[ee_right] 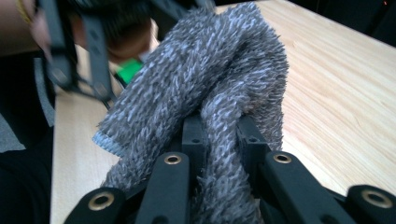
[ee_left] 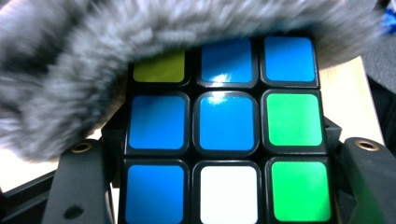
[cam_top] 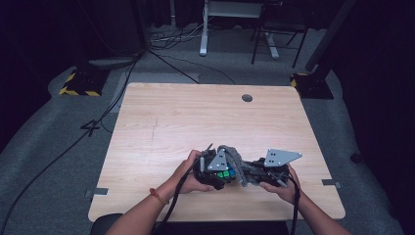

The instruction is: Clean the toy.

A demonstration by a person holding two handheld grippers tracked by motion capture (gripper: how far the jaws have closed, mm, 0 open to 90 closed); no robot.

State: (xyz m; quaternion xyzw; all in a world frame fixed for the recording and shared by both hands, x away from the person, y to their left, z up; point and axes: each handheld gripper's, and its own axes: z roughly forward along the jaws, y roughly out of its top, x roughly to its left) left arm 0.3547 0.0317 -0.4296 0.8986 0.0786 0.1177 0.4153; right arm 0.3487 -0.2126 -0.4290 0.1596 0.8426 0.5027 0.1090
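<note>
The puzzle cube point(ee_left: 227, 130), clamped in left tongs point(cam_top: 215, 171), may slip as the grey cloth point(ee_right: 219, 93), pinched by right tongs point(cam_top: 254, 172) at 3 o'clock, rubs it.

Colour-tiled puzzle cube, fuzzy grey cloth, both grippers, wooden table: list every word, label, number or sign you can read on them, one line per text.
None: no readable text in any view.
The black puzzle cube with coloured tiles, held in the left gripper, has plain blue, green, white and yellow-green tiles, without logo or print.
The fuzzy grey cloth, clamped in the right gripper, bears no visible tag.
The light wooden table is unmarked.
</note>
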